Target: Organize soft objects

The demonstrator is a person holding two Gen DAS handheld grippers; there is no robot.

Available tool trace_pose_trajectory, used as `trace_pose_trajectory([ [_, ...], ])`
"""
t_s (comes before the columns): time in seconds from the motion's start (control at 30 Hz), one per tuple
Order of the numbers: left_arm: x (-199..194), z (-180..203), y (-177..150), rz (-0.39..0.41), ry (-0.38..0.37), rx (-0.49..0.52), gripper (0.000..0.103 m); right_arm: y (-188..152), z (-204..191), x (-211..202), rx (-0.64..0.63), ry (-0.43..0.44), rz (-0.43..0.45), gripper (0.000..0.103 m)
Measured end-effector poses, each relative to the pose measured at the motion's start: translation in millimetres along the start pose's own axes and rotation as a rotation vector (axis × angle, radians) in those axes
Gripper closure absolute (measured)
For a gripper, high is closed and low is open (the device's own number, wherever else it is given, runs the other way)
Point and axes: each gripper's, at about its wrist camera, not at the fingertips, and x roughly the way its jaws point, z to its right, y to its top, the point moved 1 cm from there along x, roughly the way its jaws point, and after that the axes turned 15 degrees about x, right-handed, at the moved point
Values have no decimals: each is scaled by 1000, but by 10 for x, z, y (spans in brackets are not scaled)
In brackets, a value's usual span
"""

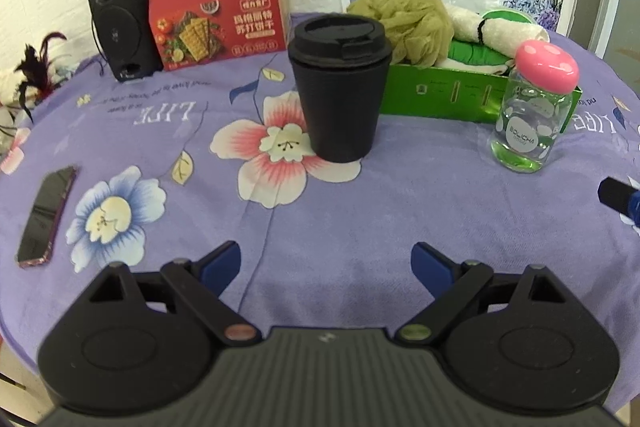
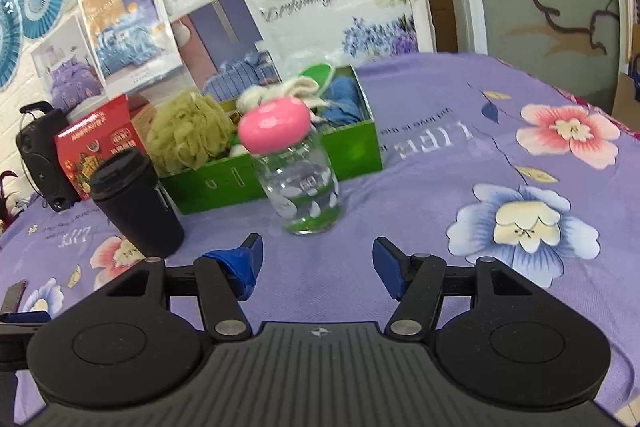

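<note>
A green box [image 1: 440, 99] [image 2: 352, 151] stands at the back of the table. In it lie an olive mesh bath puff [image 1: 404, 15] [image 2: 188, 131], a rolled white towel [image 1: 496, 27] [image 2: 280, 91], a green soft item [image 1: 476, 53] and a blue cloth [image 2: 344, 99]. My left gripper [image 1: 326, 267] is open and empty, low over the purple cloth in front of a black cup. My right gripper [image 2: 316, 265] is open and empty, just in front of a glass jar. Its fingertip shows at the right edge of the left wrist view [image 1: 618, 197].
A black lidded cup [image 1: 340, 87] [image 2: 136, 203] and a glass jar with a pink lid [image 1: 532, 107] [image 2: 296, 171] stand before the box. A red cracker box [image 1: 218, 19], a black speaker [image 1: 120, 19] and a phone [image 1: 46, 217] are at the left.
</note>
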Motion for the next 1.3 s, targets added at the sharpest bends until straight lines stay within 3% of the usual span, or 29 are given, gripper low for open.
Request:
trace_pose_trajectory([
  [0.17, 164, 11, 75, -32, 49, 16, 11, 36, 35, 192, 16, -6, -37, 57],
  [0.5, 447, 2, 192, -81, 49, 18, 11, 101, 119, 450, 18, -26, -69, 57],
  [1.03, 560, -103, 205, -77, 57, -9, 11, 111, 126, 522, 4, -55, -79, 56],
  [1.3, 477, -62, 198, -38, 85, 22, 11, 111, 141, 502, 5, -52, -78, 56],
])
